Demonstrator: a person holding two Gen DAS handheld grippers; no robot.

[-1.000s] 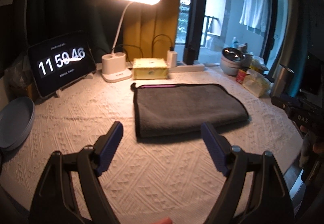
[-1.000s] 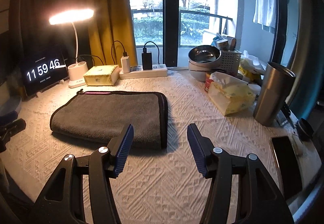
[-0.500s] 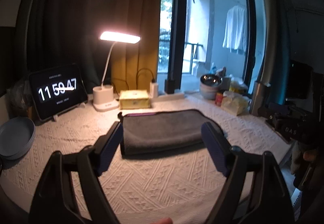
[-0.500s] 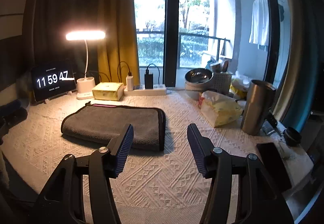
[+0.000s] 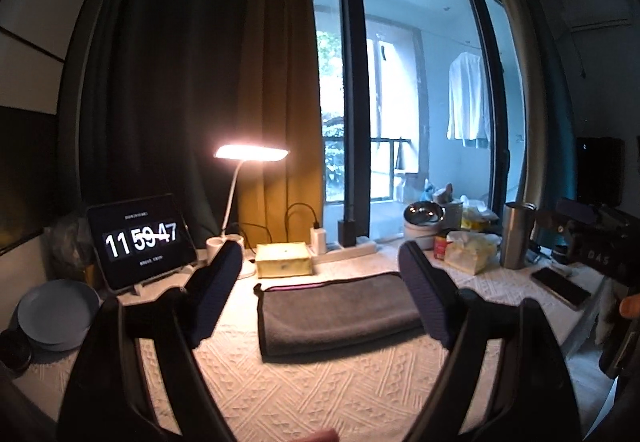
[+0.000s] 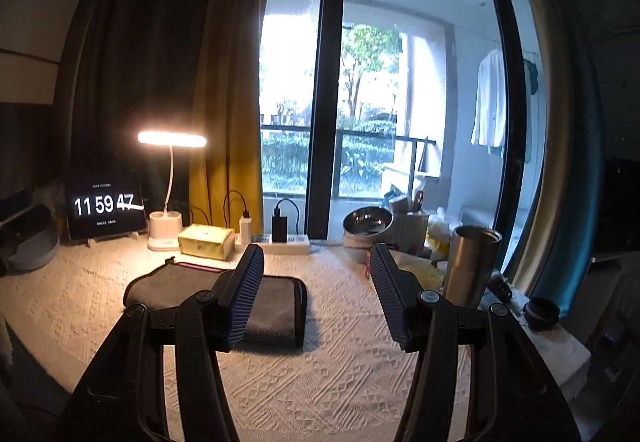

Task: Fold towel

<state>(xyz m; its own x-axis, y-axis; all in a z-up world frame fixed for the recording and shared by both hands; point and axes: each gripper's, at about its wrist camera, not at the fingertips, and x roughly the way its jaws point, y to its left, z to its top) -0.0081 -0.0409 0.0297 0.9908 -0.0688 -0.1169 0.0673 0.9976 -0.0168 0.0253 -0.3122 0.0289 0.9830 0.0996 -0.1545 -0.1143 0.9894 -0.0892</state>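
The grey towel (image 5: 336,312) lies folded flat on the white-covered counter (image 5: 320,390), in front of the lit lamp (image 5: 251,154). Left tool (image 5: 322,282) and right tool (image 6: 316,282) both hover above it, spread wide and empty.

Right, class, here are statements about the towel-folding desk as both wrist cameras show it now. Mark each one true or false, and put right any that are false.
1. The grey towel lies folded flat on the white tablecloth. True.
2. The left gripper is shut on the towel's edge. False: its jaws are wide open and hold nothing.
3. The desk lamp is switched on. True.
4. The steel tumbler lies on its side. False: it stands upright.
5. The right gripper is open and empty. True.
6. The yellow box sits on the towel. False: it stands behind it, beside the lamp base.
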